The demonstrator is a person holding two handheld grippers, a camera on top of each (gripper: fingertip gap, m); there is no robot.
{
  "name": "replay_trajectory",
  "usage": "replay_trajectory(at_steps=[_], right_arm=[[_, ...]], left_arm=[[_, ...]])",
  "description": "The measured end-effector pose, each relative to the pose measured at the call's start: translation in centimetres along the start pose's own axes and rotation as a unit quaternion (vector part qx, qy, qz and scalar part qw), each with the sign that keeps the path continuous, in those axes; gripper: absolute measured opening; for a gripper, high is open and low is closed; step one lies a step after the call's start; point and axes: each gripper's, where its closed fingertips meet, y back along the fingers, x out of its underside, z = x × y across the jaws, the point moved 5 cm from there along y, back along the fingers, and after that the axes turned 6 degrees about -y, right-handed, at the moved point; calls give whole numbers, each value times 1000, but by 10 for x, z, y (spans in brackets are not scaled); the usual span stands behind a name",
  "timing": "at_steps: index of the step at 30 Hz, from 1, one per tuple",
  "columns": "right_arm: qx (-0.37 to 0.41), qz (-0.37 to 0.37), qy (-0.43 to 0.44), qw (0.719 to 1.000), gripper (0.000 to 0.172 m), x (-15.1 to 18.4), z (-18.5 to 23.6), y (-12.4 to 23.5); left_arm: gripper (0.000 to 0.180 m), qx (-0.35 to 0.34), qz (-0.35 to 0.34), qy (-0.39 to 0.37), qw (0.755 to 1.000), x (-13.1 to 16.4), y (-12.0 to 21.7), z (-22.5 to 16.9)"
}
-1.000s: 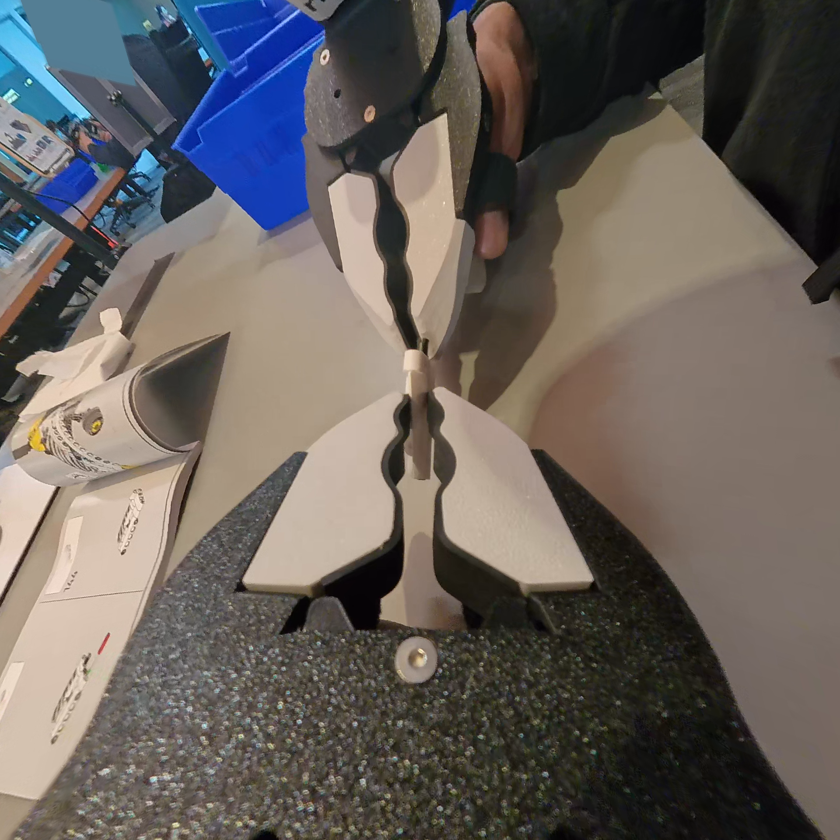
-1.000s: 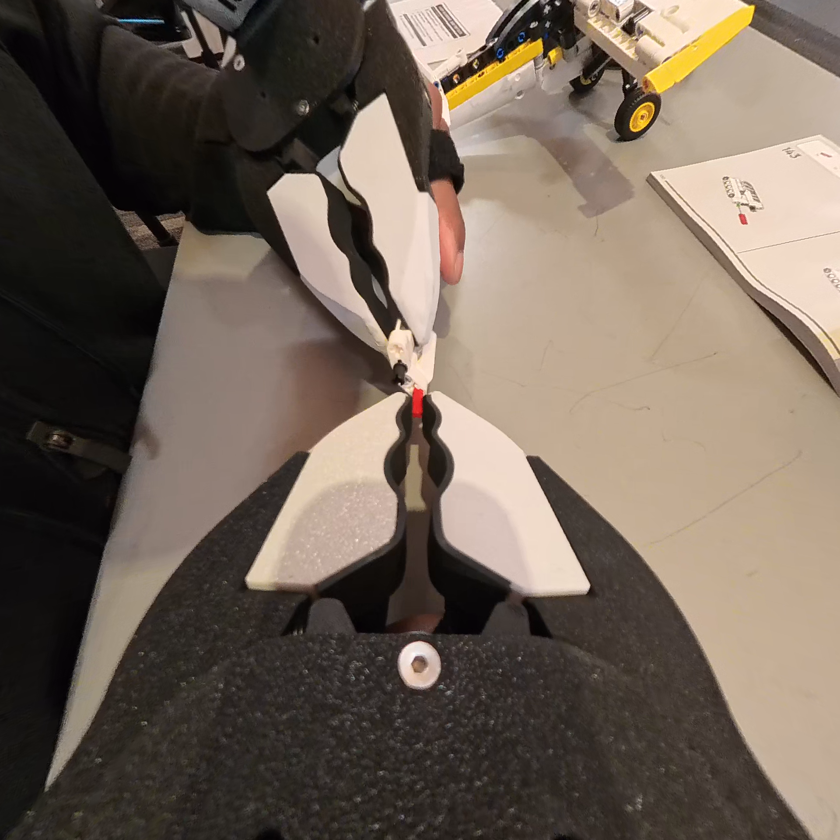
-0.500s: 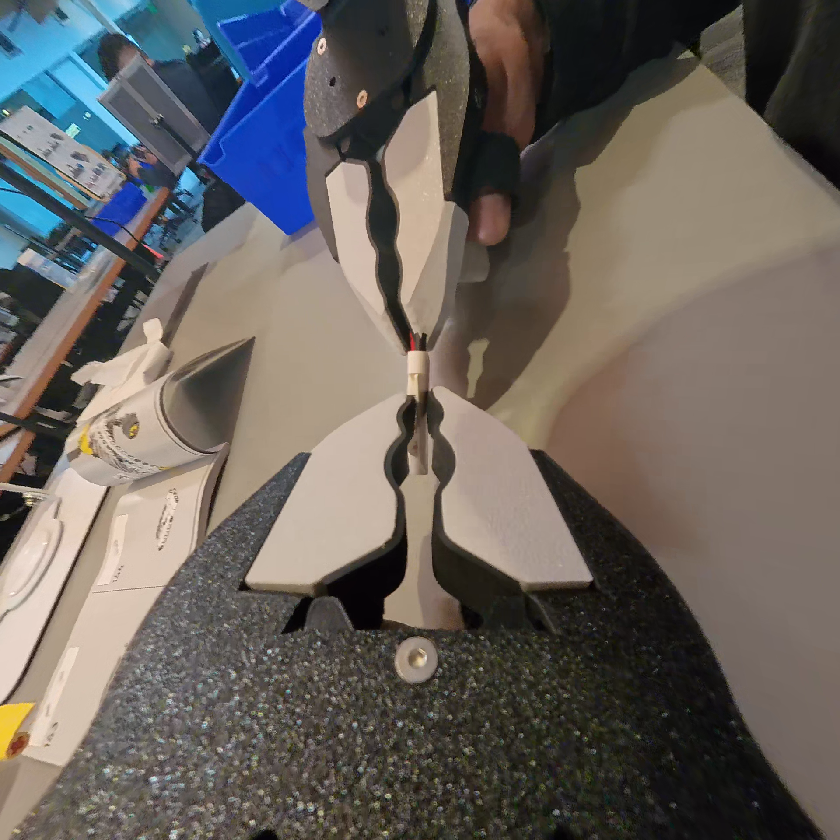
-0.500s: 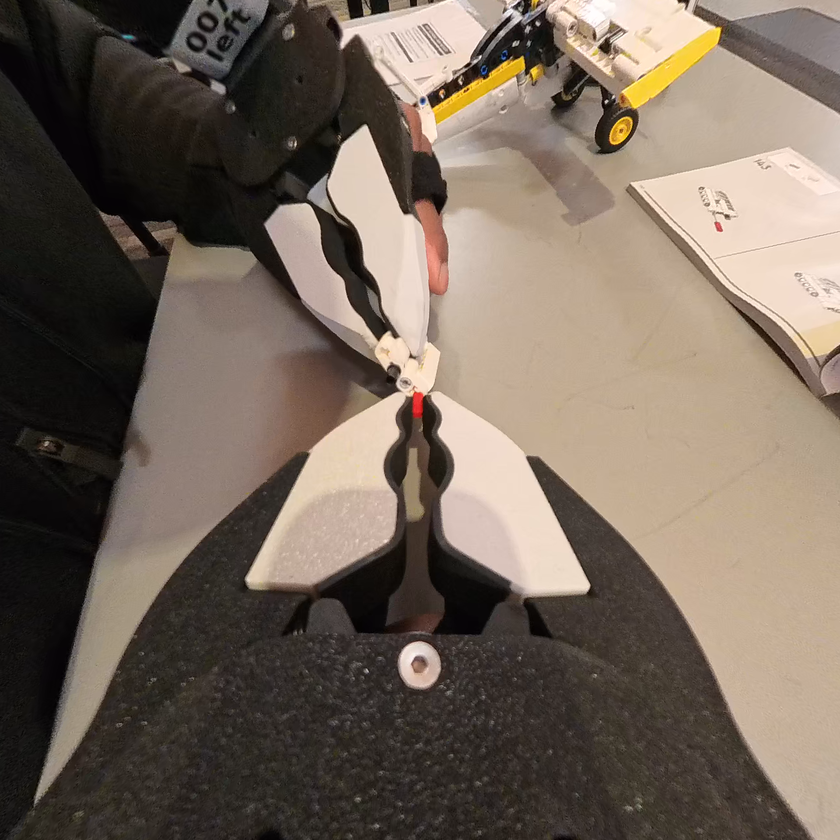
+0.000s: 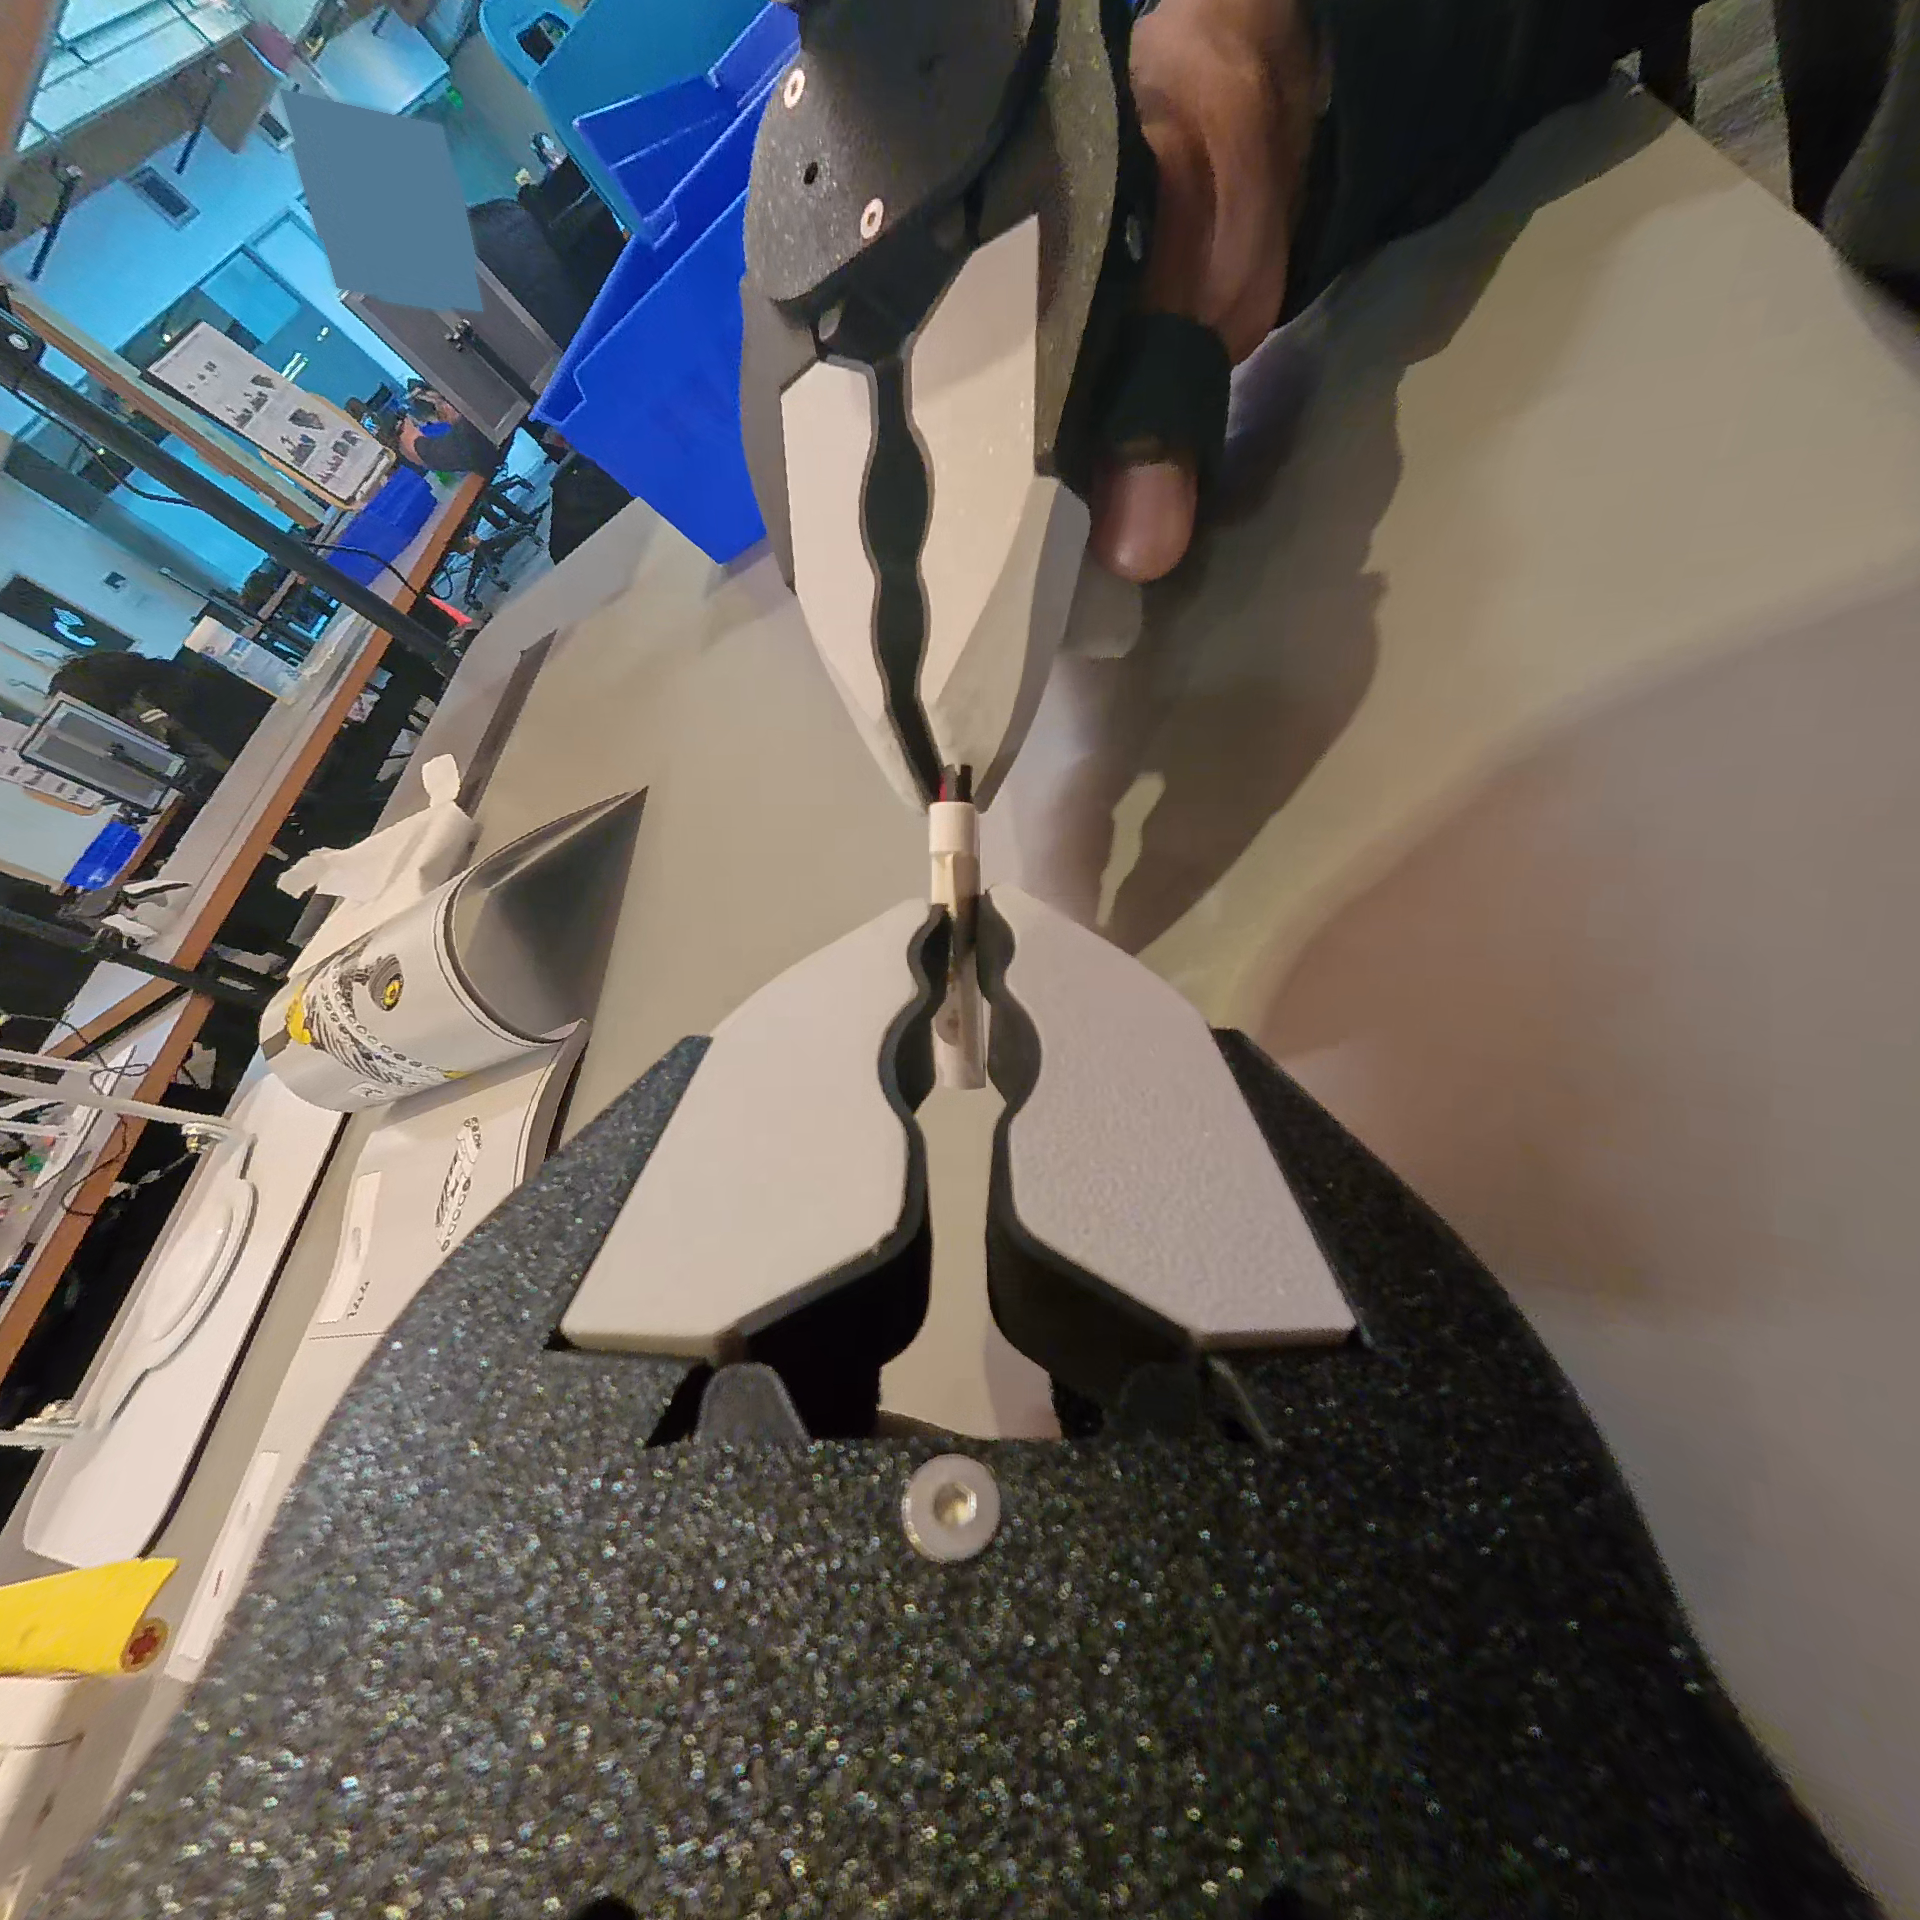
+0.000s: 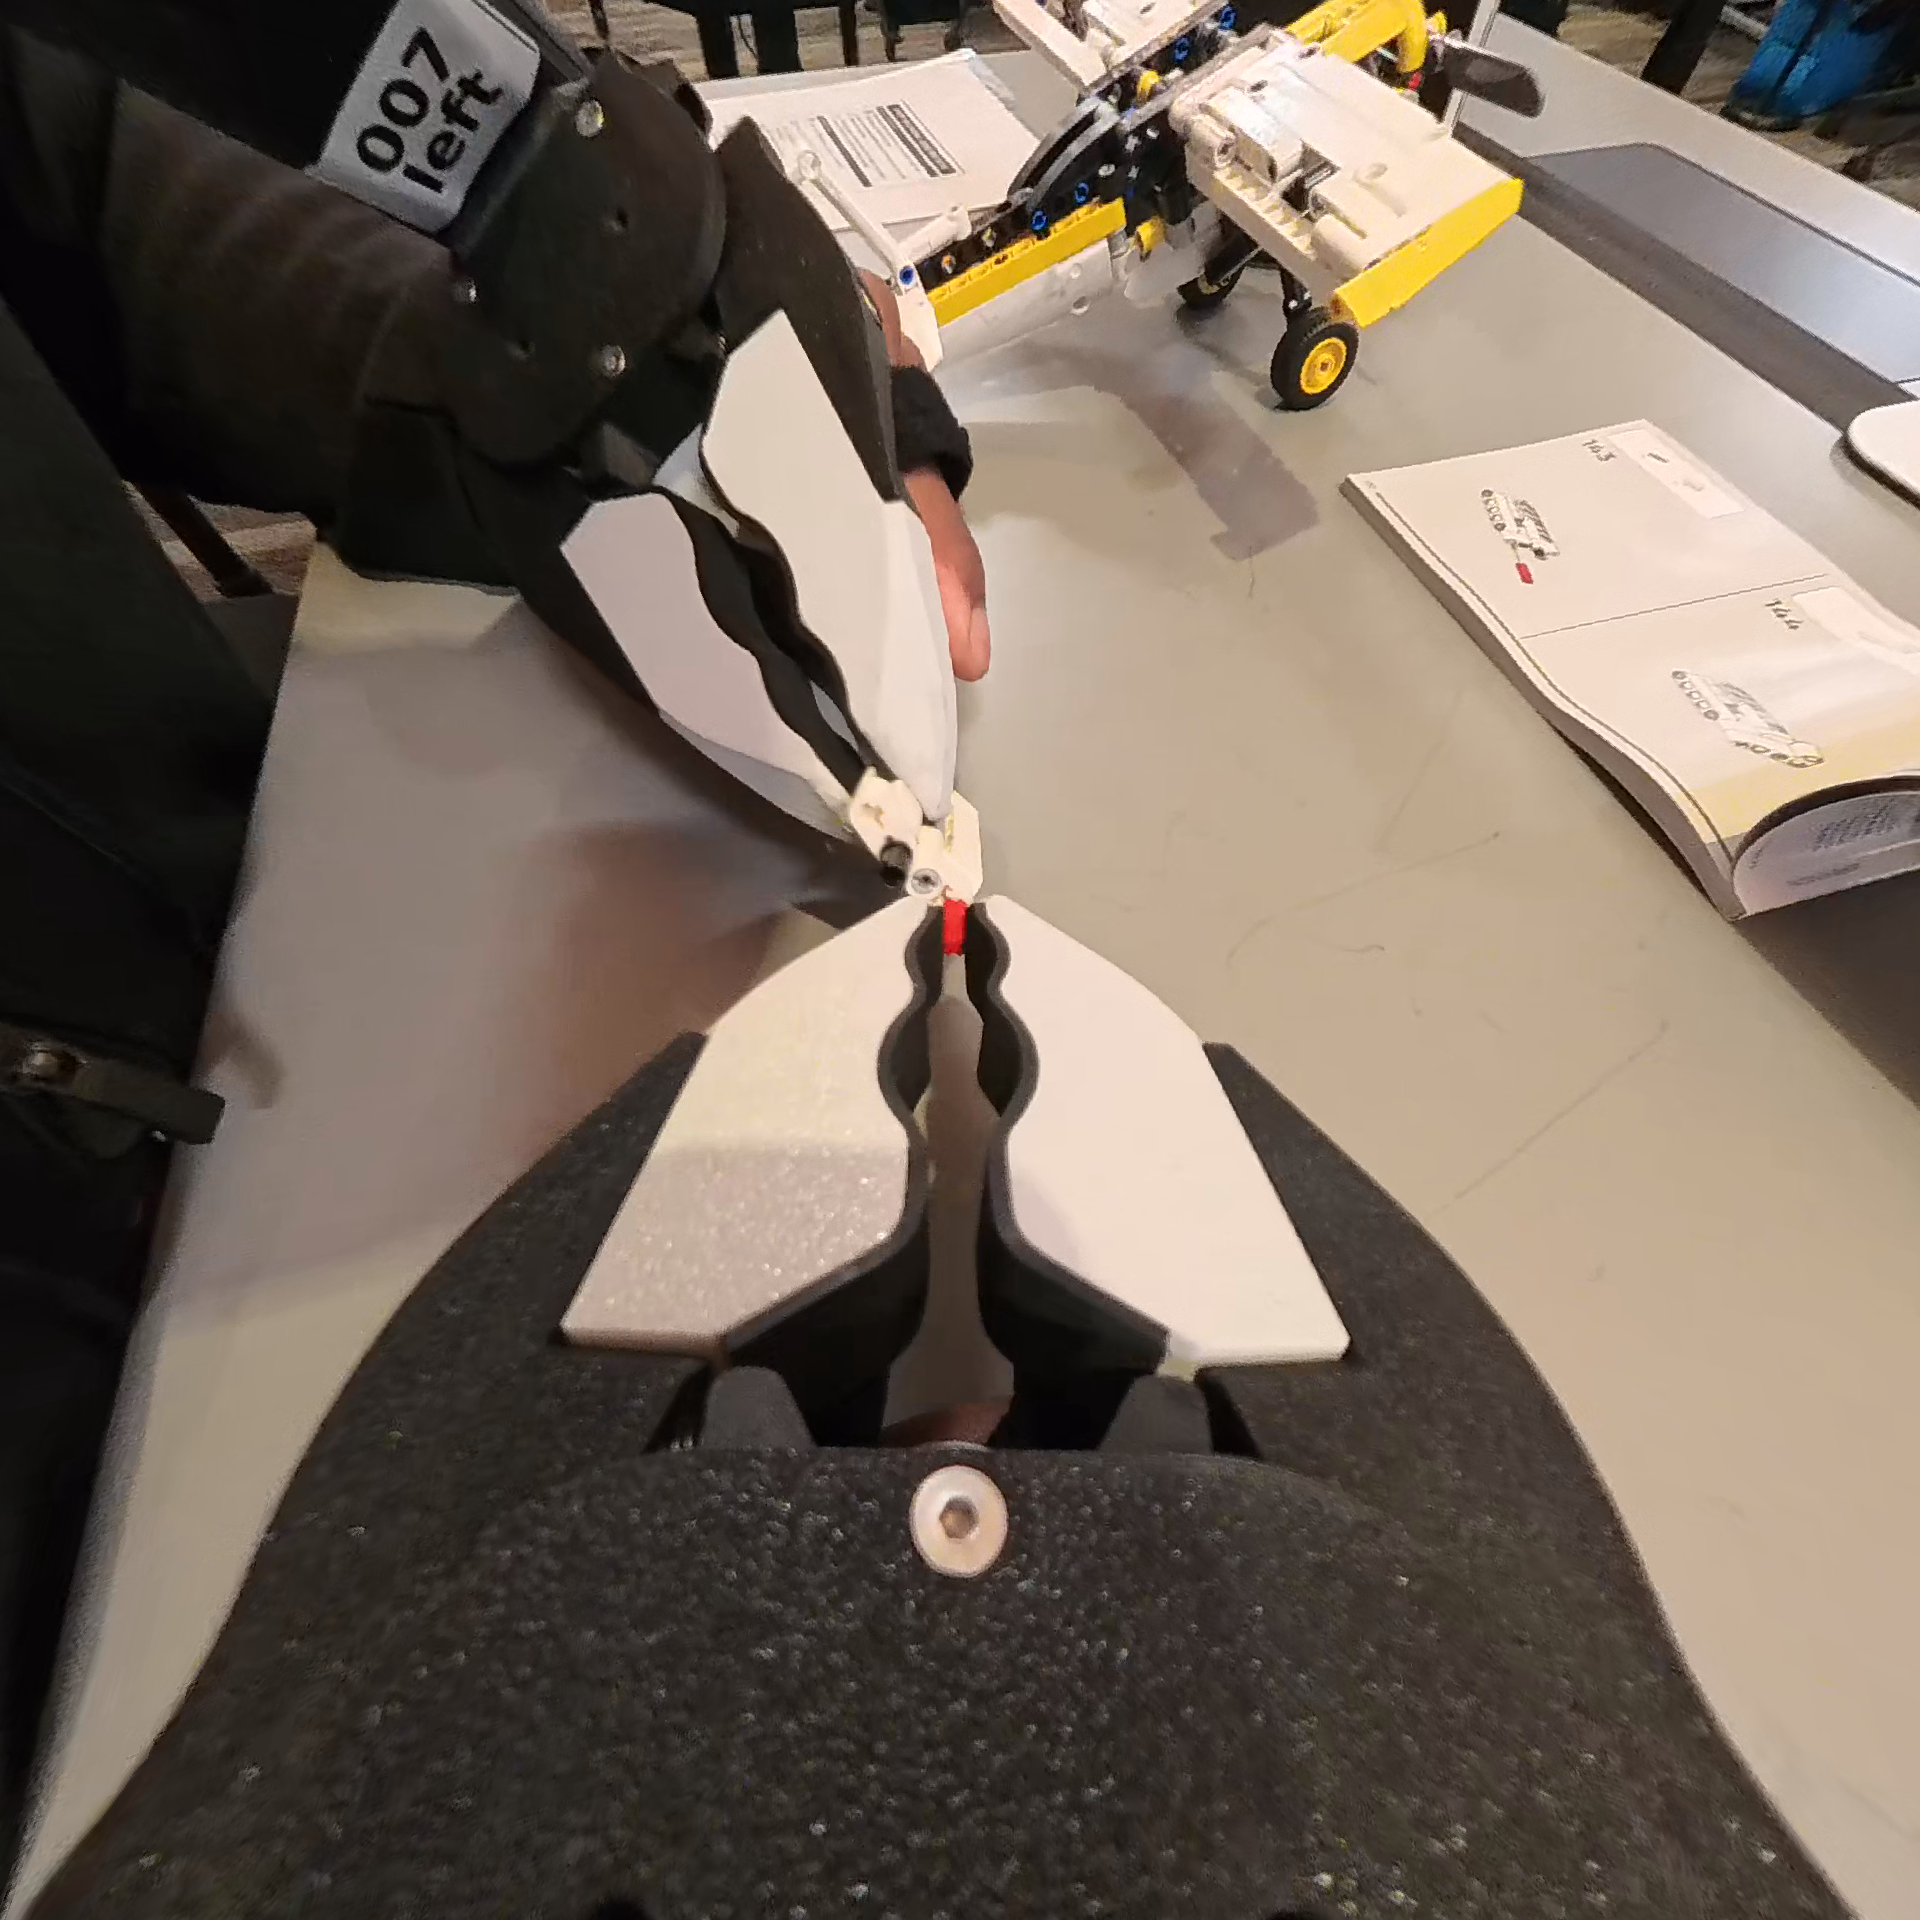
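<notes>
My left gripper (image 5: 961, 909) is shut on a small white building-toy connector (image 5: 954, 847), which sticks out past its fingertips above the grey table (image 5: 1558, 935). My right gripper (image 6: 951, 920) is shut on a short red pin (image 6: 951, 928). The two grippers meet tip to tip. The pin's end touches the white connector (image 6: 925, 842) next to its round holes. In the left wrist view the right gripper (image 5: 951, 779) comes down from above, with the red pin (image 5: 943, 781) just showing between its tips. In the right wrist view the left gripper (image 6: 894, 800) comes in from the upper left.
A yellow and white toy model on wheels (image 6: 1247, 177) stands at the table's far side, with a printed sheet (image 6: 873, 135) beside it. An open instruction booklet (image 6: 1662, 644) lies to the right and also shows curled in the left wrist view (image 5: 447, 987). Blue bins (image 5: 665, 312) stand beyond the table.
Both grippers have stayed shut on their pieces and tip to tip. The left gripper has tilted and turned the white connector, so its holes now face the red pin, which has closed up against it.
</notes>
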Motion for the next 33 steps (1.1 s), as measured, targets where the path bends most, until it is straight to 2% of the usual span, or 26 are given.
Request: replay_trajectory(at_steps=[11,13,20,26,33], right_arm=[[-28,-9,1,1000,3,1,4,0],[-37,-13,1,999,3,0,5,0],[-42,-25,1,999,3,-2,4,1],[-40,-57,2,998,4,-11,4,5],[-33,-58,11,998,6,-10,4,4]], left_arm=[[5,-3,-25,-19,1000,-3,2,-3],[6,-8,-47,-12,999,-8,4,-2],[6,-6,-55,2,998,-7,5,0],[6,2,-83,47,995,-8,8,5],[6,11,-83,56,995,-7,7,5]])
